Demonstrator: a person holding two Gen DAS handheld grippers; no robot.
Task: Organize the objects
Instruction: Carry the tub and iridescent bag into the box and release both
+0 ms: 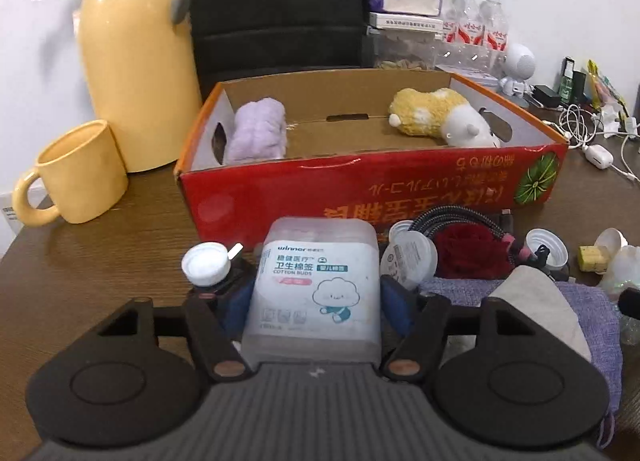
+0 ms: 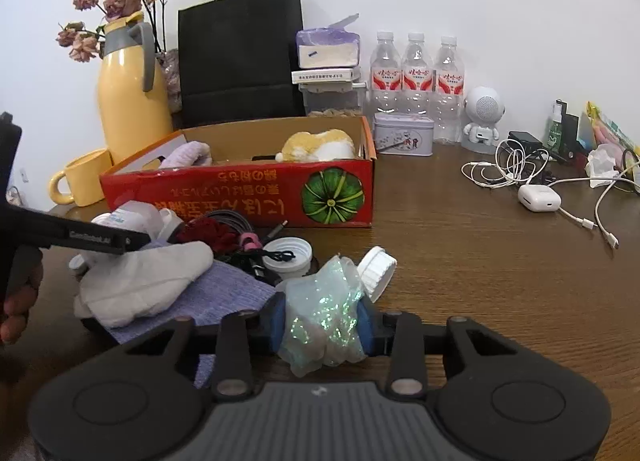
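While the cotton bud box [image 1: 316, 289] is pinched upright by the left gripper [image 1: 314, 301] and the iridescent wrap [image 2: 324, 317] by the right gripper [image 2: 324, 325], the red carton [image 1: 360, 189] is seen straight ahead

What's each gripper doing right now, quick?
Left gripper: closed on the cotton buds box.
Right gripper: closed on the iridescent wrapper.

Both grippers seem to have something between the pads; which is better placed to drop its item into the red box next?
Probably the left gripper. The cotton bud box sits between its pads, directly facing the red box. The right gripper, around an iridescent wrapper, sits off the box's right end.
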